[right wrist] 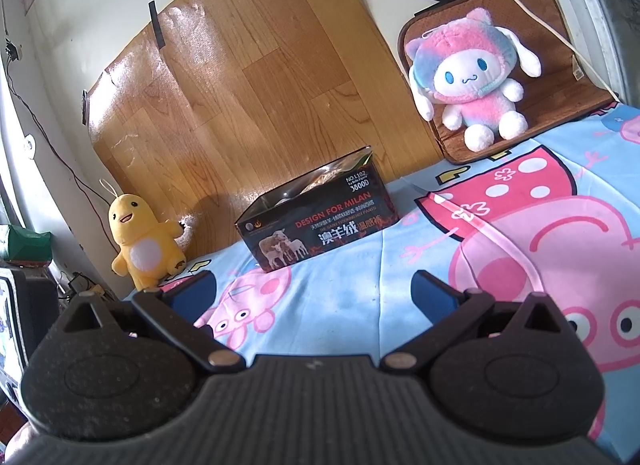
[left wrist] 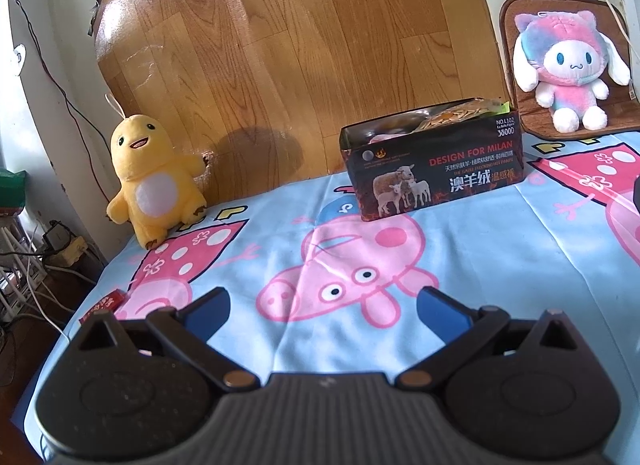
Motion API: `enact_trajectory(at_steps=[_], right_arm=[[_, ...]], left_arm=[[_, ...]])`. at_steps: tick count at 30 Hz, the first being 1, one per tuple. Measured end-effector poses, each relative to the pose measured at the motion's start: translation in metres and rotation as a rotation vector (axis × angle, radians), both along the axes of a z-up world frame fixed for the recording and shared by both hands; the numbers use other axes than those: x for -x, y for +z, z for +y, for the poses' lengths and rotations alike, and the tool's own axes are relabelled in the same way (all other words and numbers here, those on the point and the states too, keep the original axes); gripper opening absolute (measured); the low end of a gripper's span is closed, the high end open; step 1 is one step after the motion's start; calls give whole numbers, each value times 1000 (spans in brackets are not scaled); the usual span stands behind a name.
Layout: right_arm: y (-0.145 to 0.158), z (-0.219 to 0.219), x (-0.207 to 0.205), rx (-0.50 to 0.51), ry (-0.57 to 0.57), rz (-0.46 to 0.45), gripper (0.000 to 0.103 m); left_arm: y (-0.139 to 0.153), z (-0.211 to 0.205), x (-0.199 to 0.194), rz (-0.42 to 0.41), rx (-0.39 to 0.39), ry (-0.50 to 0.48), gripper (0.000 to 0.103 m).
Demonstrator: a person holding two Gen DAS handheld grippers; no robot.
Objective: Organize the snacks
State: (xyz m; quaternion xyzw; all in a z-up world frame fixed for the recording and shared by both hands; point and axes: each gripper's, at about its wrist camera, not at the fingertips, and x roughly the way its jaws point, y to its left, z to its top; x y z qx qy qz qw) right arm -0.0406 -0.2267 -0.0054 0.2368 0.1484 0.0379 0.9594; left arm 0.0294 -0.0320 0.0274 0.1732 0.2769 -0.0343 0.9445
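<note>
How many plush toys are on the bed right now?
2. The yellow plush stands at the far left corner by the wall; the pink-and-blue plush sits far right on the brown cushion. Nothing suggests others hidden.

Right gripper [right wrist: 314,289] fingers spread (empty), black box [right wrist: 320,221] beyond; yellow plush [right wrist: 146,243]

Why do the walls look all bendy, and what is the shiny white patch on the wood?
Left wrist view: fisheye lens curves the edges; sunlight glares on the wood panel, and the yellow plush casts a shadow on it. Right wrist view: same bending, glare upper left on the panel.
</note>
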Motion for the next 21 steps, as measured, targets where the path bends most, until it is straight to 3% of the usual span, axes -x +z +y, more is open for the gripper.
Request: enact_trajectory(at_steps=[7, 13, 21], right_arm=[[0, 0, 0, 0, -1, 0, 103], [0, -1, 1, 0, -9, 1, 103], [0, 0, 0, 1, -6, 5, 103]], left_arm=[[1, 0, 0, 26, 21, -16, 103], [-2, 1, -3, 115, 72, -46, 103], [-2, 0, -5, 137, 75, -48, 103]])
